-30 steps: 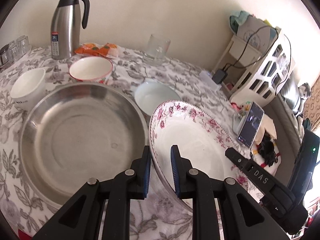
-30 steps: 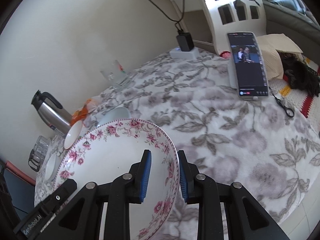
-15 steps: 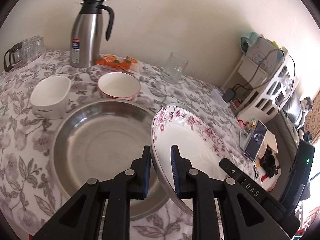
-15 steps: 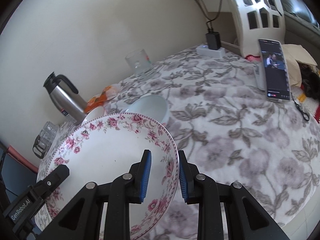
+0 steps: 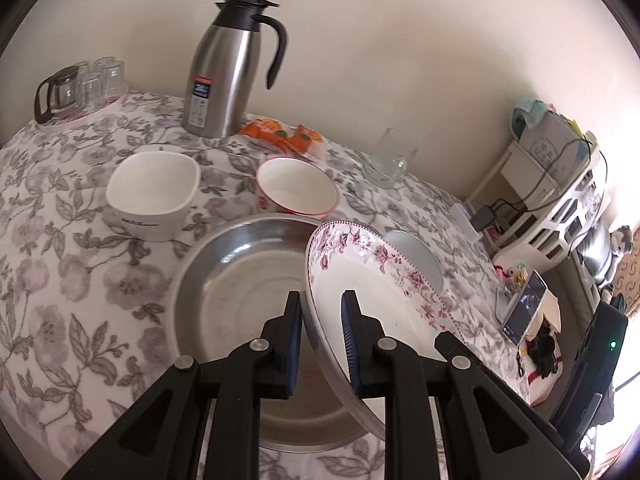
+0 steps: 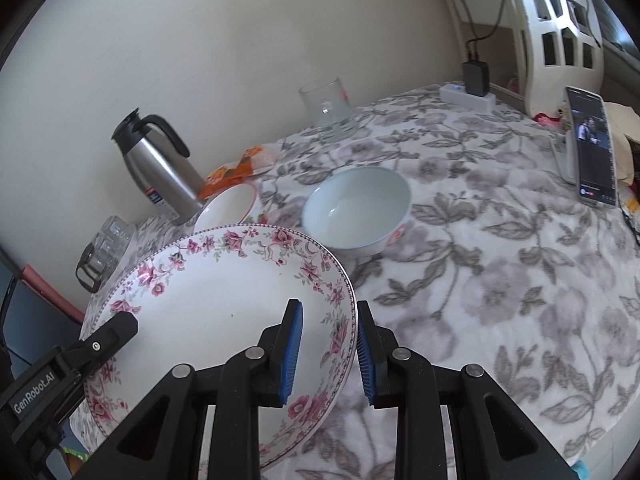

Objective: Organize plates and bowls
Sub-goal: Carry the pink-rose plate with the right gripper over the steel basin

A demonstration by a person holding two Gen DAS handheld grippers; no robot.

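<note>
Both claws stay clamped on the floral plate [image 5: 372, 300]: the left claw [image 5: 322, 344] on its left rim, the right claw [image 6: 328, 350] on the opposite rim. Over the last second they have carried it, tilted, across the steel basin [image 5: 240, 280], probably to nest there. The pale bowl [image 6: 356, 212] stands uncovered on the desk [image 6: 500, 280].

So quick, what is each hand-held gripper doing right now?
Left hand-held gripper: closed on the floral plate's rim.
Right hand-held gripper: closed on the same plate's opposite rim.
</note>
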